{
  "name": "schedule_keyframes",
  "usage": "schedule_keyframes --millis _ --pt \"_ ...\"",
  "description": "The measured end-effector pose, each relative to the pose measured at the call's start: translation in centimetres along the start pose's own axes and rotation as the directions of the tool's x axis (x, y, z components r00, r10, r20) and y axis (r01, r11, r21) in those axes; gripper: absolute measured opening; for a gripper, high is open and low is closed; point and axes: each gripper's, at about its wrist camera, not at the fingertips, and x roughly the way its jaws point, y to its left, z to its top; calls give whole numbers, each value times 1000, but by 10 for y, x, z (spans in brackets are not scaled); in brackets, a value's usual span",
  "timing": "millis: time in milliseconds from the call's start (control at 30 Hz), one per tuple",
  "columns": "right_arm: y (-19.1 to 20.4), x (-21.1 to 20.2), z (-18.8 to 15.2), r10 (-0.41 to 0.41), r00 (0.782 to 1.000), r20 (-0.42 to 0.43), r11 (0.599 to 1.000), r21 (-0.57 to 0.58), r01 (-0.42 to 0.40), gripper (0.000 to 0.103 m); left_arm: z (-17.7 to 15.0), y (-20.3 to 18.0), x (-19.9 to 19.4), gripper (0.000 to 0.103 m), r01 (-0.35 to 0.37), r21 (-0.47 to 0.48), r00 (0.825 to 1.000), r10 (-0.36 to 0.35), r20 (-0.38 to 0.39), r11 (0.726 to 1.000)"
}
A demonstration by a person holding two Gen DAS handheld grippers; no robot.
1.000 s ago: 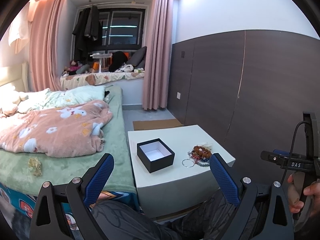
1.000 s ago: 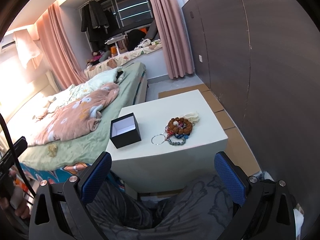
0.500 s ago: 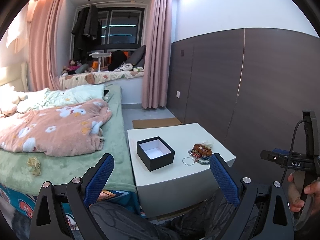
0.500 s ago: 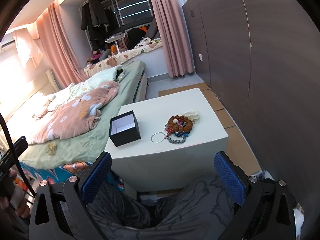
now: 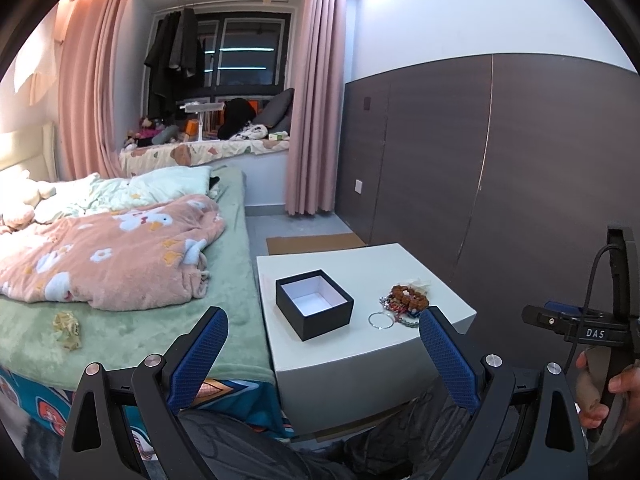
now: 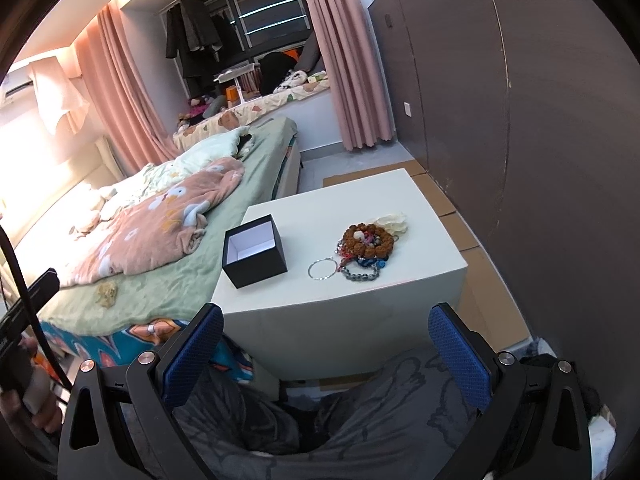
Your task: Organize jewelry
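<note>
**Both hand-held grippers hanging open short of the counter**

The left hand-held gripper [image 5: 322, 356] is hovering low over the person's lap, its blue-padded fingers [image 5: 198, 354] spread wide with nothing between them. It is pointing toward the white counter [image 5: 332, 344], whose near edge is lying just beyond the fingertips. The right hand-held gripper [image 6: 326, 354] is hanging in much the same pose, its fingers [image 6: 458, 354] also parted wide and gripping nothing, tilted down so that the counter's front face [image 6: 340, 332] is filling the gap between them.

On the counter, the black box [image 6: 254, 251] is sitting open-topped at about 10 o'clock from the right gripper, showing a white lining. The pile of beaded bracelets [image 6: 368, 242] is lying toward 1 o'clock, well apart from the box, with a brown bead ring on top. A thin silver hoop [image 6: 322, 269] is lying flat just beside the pile on its box side; whether it is touching the pile is hard to tell. A pale crumpled thing [image 6: 394, 222] is resting against the pile's far side.

The bed [image 6: 176, 276] is butting against the counter's left edge, a pink blanket [image 6: 160, 232] heaped on it. The dark panelled wall [image 6: 540, 140] is running along at 3 o'clock, with a strip of cardboard-covered floor [image 6: 460, 220] between it and the counter. Bare counter top is lying between box and jewelry and behind both.
</note>
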Motion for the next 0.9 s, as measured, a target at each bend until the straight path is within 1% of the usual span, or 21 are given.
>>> schedule_keyframes --millis 167,333,433,600,800,900 --pt "4 1 -2 12 1000 11 1000 -9 -12 103 -1 1 3 97 6 7 1000 -6 -1 1000" --pt "6 11 -4 19 1000 -2 1000 -7 -19 103 -1 3 8 97 7 7 1000 -7 -4 1000" --pt "0 19 -4 21 1000 -11 1000 9 -21 103 -2 3 15 97 14 10 1000 -14 -8 1000" --pt "-7 34 -1 22 999 -23 999 26 -22 103 -2 6 40 97 37 8 998 -36 -42 999" --pt "-16 64 8 21 999 -50 998 52 -18 103 0 12 82 96 60 -10 994 -61 -89 998" --pt "-23 83 13 23 997 -67 997 69 -18 103 2 17 105 90 66 -15 991 -67 -119 998"
